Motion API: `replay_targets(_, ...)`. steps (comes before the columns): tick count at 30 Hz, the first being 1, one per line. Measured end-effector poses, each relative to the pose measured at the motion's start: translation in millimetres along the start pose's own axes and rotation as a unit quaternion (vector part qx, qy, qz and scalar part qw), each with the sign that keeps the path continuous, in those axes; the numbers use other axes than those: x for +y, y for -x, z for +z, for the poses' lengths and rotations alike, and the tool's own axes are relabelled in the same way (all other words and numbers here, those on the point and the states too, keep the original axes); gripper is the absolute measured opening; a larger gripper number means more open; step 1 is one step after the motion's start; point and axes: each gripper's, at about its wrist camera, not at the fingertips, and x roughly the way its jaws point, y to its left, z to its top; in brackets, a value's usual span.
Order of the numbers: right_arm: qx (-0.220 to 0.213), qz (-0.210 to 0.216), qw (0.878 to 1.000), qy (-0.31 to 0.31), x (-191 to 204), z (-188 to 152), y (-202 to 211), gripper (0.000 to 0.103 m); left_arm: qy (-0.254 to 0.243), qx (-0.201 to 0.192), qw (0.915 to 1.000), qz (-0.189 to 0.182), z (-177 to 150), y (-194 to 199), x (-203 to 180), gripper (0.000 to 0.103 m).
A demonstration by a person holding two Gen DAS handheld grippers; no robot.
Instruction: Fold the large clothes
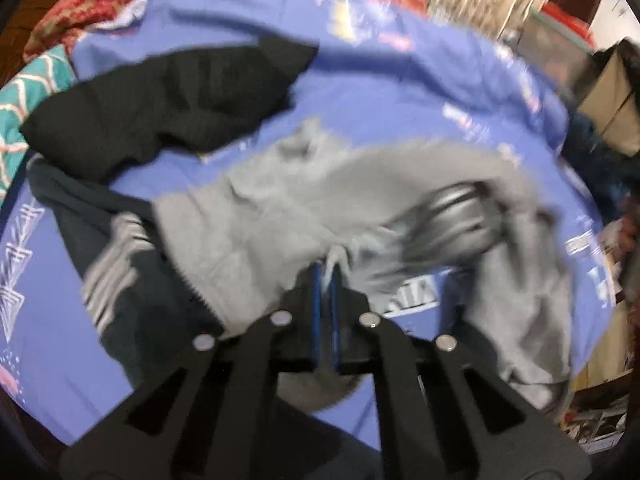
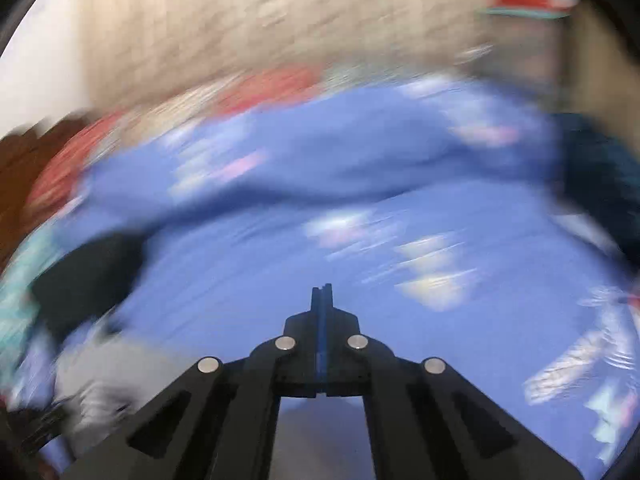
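The grey garment [image 1: 288, 216] lay crumpled across the middle of the blue printed bedsheet [image 1: 400, 92], nowhere near folded: one part bunched toward the near left, another trailing off down the right side, and the stretch between them smeared by motion blur. The left gripper [image 1: 327, 276] had its blue pads pressed together on a pinch of that grey cloth at its near edge, so the fabric was caught between them rather than merely lying beside them. The right gripper [image 2: 322, 294] held nothing — its fingers were together with no cloth between them, pointing out over bare sheet in a badly blurred view, with only a pale grey smear low on its left that was probably the same garment. Two more pieces waited on the bed: a black knitted garment [image 1: 168, 100] heaped toward the far left, and a dark garment with grey stripes [image 1: 112, 264] lying partly under the grey one's left edge. Neither of them looked folded either. Judged from this, the task was at an early stage — the grey piece had been picked up at one point but not yet spread flat, no crease had been made, and all three items remained to be laid out, folded and set aside. Cluttered bedding [image 1: 80, 4] in red and teal ringed the far edge of the sheet.
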Motion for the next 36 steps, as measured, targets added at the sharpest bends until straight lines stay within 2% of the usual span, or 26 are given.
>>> replay_targets(2, 0.008, 0.034, 0.999, -0.024, -24.2, -2.6, 10.8, 0.019, 0.008, -0.019, 0.9998, -0.008, -3.9, 21.6, 2.4, 0.003)
replay_targets(3, 0.016, 0.072, 0.997, -0.014, -20.3, -7.4, 18.5, 0.019, 0.015, -0.027, 0.9994, -0.019, -5.5, 30.3, 4.3, 0.003)
replay_targets(6, 0.066, 0.181, 0.98, 0.039, 24.0, -33.9, 38.9, 0.024, 0.052, -0.055, 0.9963, -0.041, -9.2, 66.9, 16.6, 0.003)
replay_targets(8, 0.084, 0.225, 0.968, 0.067, 51.5, -58.9, 50.9, 0.041, 0.073, -0.08, 0.9927, -0.054, -12.4, 94.3, 22.9, 0.003)
replay_targets(10, 0.09, 0.275, 0.954, 0.083, 85.4, -88.0, 60.0, 0.074, 0.084, -0.115, 0.9881, -0.058, -16.1, 130.7, 24.9, 0.0)
replay_targets(11, 0.092, 0.287, 0.949, 0.089, 98.0, -95.2, 62.5, 0.08, 0.085, -0.141, 0.9843, -0.063, -16.5, 152.5, 25.5, 0.0)
replay_targets(12, 0.098, 0.303, 0.942, 0.104, 112.4, -106.9, 68.0, 0.088, 0.08, -0.187, 0.9771, -0.063, -16.0, 188.9, 26.5, 0.0)
replay_targets(14, 0.1, 0.311, 0.933, 0.148, 142.4, -129.9, 78.2, 0.091, 0.065, -0.254, 0.9641, -0.04, -14.1, 244.3, 24.8, 0.0)
replay_targets(15, 0.097, 0.305, 0.932, 0.17, 153.2, -133.7, 80.3, 0.093, 0.061, -0.283, 0.9569, -0.027, -12.4, 269.0, 24.6, 0.0)
replay_targets(16, 0.088, 0.287, 0.929, 0.217, 169.3, -141.6, 81.2, 0.094, 0.058, -0.302, 0.9513, -0.021, -9.0, 293.0, 24.6, 0.0)
replay_targets(17, 0.083, 0.277, 0.927, 0.239, 175.4, -142.3, 81.0, 0.094, 0.052, -0.303, 0.9515, -0.018, -5.1, 302.8, 23.9, 0.0)
replay_targets(19, 0.074, 0.265, 0.921, 0.277, 191.2, -151.6, 76.0, 0.094, 0.037, -0.287, 0.9571, 0.019, -1.7, 303.2, 18.1, 0.0)
replay_targets(20, 0.087, 0.26, 0.913, 0.301, 203.8, -161.5, 62.9, 0.094, 0.027, -0.27, 0.9618, 0.035, -2.3, 293.6, 14.4, 0.0)
replay_targets(21, 0.12, 0.273, 0.907, 0.297, 209.5, -161.6, 49.7, 0.094, 0.022, -0.249, 0.9676, 0.038, -4.0, 281.3, 12.9, 0.0)
replay_targets(22, 0.15, 0.291, 0.905, 0.272, 208.7, -164.1, 35.4, 0.094, 0.019, -0.213, 0.9765, 0.029, -9.5, 260.7, 11.5, 0.0)
replay_targets(23, 0.193, 0.312, 0.904, 0.218, 205.2, -167.0, 24.8, 0.094, 0.021, -0.183, 0.9826, 0.023, -14.8, 240.8, 10.9, 0.0)
replay_targets(24, 0.227, 0.319, 0.904, 0.171, 204.7, -165.9, 8.0, 0.094, 0.023, -0.162, 0.9863, 0.021, -18.8, 226.0, 10.5, 0.0)
replay_targets(25, 0.242, 0.312, 0.907, 0.145, 204.8, -170.9, -3.5, 0.094, 0.027, -0.133, 0.9906, 0.016, -26.3, 204.6, 10.4, 0.0)
replay_targets(27, 0.272, 0.296, 0.909, 0.104, 207.7, -173.5, -22.6, 0.094, 0.041, -0.1, 0.9941, 0.004, -40.4, 174.6, 11.7, 0.0)
replay_targets(28, 0.297, 0.29, 0.907, 0.076, 211.9, -174.7, -42.2, 0.094, 0.043, -0.084, 0.9955, 0.001, -45.4, 160.3, 9.9, 0.0)
replay_targets(30, 0.318, 0.281, 0.903, 0.068, 223.3, -177.1, -65.9, 0.092, 0.038, -0.07, 0.9969, 0.0, -53.8, 145.5, 5.3, 0.0)
replay_targets(31, 0.324, 0.294, 0.897, 0.07, 228.5, -177.7, -71.9, 0.065, 0.032, -0.068, 0.9972, 0.003, -56.8, 139.5, 2.7, 0.0)
replay_targets(32, 0.334, 0.309, 0.888, 0.067, 232.7, -178.7, -75.3, 0.043, 0.02, -0.07, 0.9972, 0.015, -59.6, 136.2, -1.1, 0.0)
replay_targets(33, 0.338, 0.327, 0.881, 0.053, 233.8, -177.6, -75.2, 0.028, 0.008, -0.072, 0.997, 0.027, -61.8, 132.1, -3.6, 0.0)
replay_targets(34, 0.329, 0.349, 0.876, 0.038, 232.6, -171.4, -67.5, 0.028, -0.012, -0.074, 0.9961, 0.046, -61.6, 130.8, -8.5, 0.0)
replay_targets(36, 0.284, 0.412, 0.865, 0.039, 236.0, -150.8, -31.1, 0.028, -0.038, -0.081, 0.9942, 0.06, -61.9, 132.2, -15.6, 0.0)
